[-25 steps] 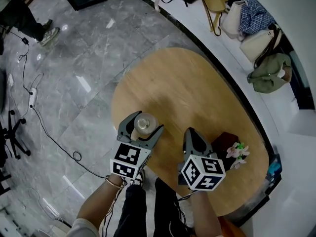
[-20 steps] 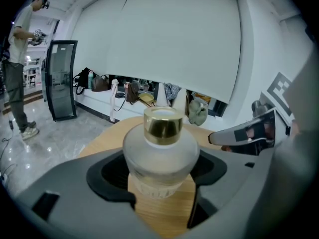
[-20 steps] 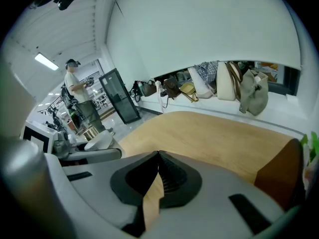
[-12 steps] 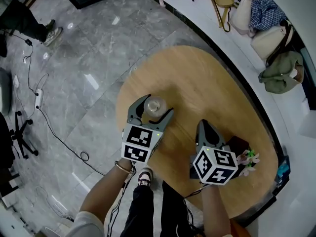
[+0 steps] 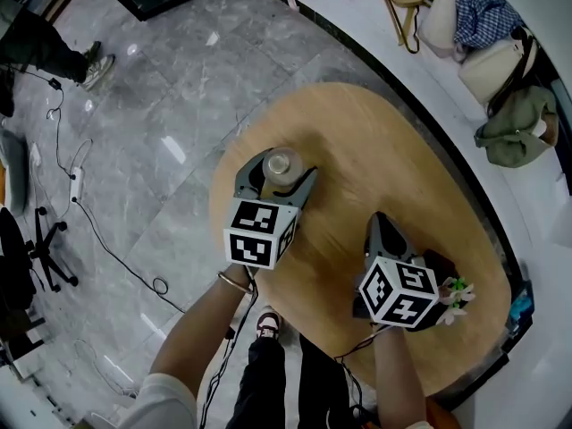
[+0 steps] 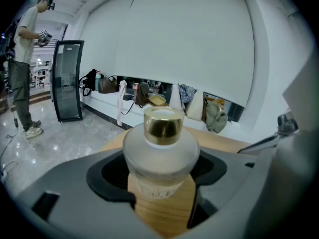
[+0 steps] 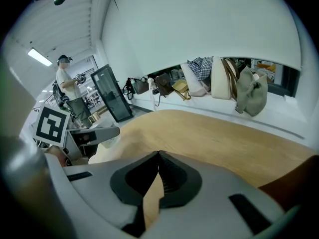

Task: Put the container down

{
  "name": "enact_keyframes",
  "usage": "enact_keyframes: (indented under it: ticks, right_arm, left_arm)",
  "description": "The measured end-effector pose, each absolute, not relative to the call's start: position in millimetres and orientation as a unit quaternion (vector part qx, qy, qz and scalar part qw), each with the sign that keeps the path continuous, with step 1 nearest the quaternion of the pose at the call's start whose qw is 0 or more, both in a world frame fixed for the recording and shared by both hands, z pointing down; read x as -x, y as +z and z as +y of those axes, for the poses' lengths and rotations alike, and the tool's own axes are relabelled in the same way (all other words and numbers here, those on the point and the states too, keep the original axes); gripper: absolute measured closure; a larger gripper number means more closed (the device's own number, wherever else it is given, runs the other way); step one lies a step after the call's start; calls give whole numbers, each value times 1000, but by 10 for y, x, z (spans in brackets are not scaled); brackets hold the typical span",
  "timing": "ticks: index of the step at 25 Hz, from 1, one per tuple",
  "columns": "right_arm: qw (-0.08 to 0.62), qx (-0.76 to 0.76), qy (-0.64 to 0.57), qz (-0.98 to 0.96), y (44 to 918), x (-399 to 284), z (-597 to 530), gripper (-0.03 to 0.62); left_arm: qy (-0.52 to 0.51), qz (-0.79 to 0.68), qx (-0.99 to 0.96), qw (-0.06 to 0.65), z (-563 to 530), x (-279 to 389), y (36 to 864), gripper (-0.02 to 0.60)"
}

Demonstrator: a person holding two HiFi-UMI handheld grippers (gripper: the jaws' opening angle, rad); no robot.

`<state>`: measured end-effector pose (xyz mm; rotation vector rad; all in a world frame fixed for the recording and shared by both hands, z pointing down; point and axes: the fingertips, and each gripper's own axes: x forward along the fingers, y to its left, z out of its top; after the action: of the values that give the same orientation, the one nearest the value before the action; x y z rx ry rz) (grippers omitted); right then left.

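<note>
A frosted glass container (image 5: 281, 164) with a gold cap stands upright between the jaws of my left gripper (image 5: 279, 172), over the left part of the oval wooden table (image 5: 384, 132). In the left gripper view the container (image 6: 160, 151) fills the gap, its sides against the black pads, with wood showing below it. I cannot tell whether its base touches the table. My right gripper (image 5: 376, 220) sits over the table's near right part, its jaws meeting at the tip (image 7: 158, 156) with nothing between them.
A dark box (image 5: 444, 266) with small flowers (image 5: 458, 290) sits just right of the right gripper. Several bags (image 5: 517, 125) lie on the white ledge beyond the table. Cables (image 5: 89, 231) cross the marble floor at left, where a person (image 6: 22, 59) stands by a black stand (image 6: 67, 78).
My left gripper has carried the container forward, farther onto the table. The right gripper has shifted a little to the right, toward the dark box.
</note>
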<state>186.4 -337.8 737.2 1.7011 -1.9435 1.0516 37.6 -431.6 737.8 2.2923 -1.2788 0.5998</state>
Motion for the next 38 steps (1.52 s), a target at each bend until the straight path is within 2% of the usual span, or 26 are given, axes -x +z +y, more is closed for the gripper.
enact_keyframes:
  ticks: [16,38]
  right_arm:
    - [172,-599,392,-677,7545,-2087,-3437,571]
    - [169,-597,403,-673,7598,-2030,-3435,571]
  left_arm:
    - [244,-467,-822,218,-4758,-438,7592,242]
    - [282,-437,-824,224,-4731,-461,7812,241]
